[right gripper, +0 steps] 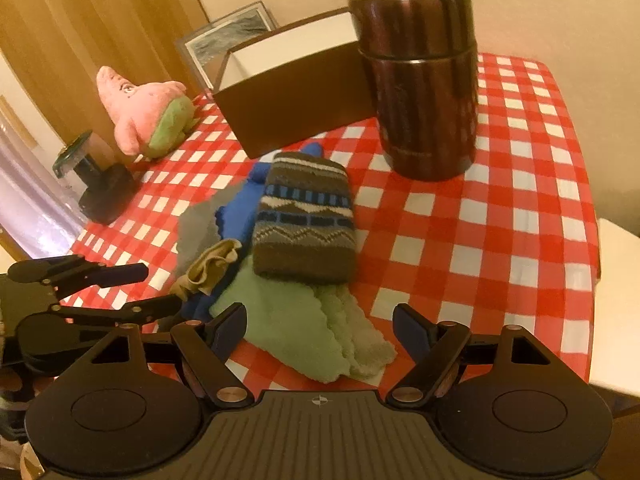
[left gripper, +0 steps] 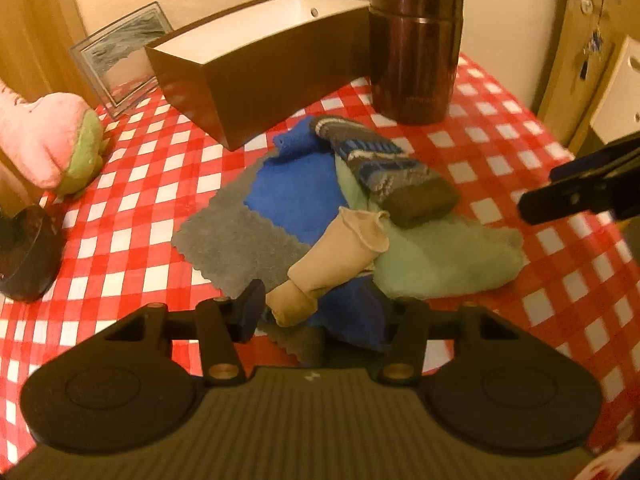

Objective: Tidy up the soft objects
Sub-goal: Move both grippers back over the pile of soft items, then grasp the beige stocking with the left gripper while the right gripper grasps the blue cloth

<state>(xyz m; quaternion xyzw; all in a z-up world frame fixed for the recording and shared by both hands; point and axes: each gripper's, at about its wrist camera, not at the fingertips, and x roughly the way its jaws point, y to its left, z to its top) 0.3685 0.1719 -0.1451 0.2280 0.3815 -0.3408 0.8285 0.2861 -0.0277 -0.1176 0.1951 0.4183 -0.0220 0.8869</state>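
Beige stocking (left gripper: 340, 256) lies between the half-open left tool (left gripper: 320, 312); right tool (right gripper: 320, 326) wide open, empty.

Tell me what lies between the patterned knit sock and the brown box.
In the right wrist view, a blue cloth peeks out between the knit sock and the brown box, then bare checkered tablecloth.
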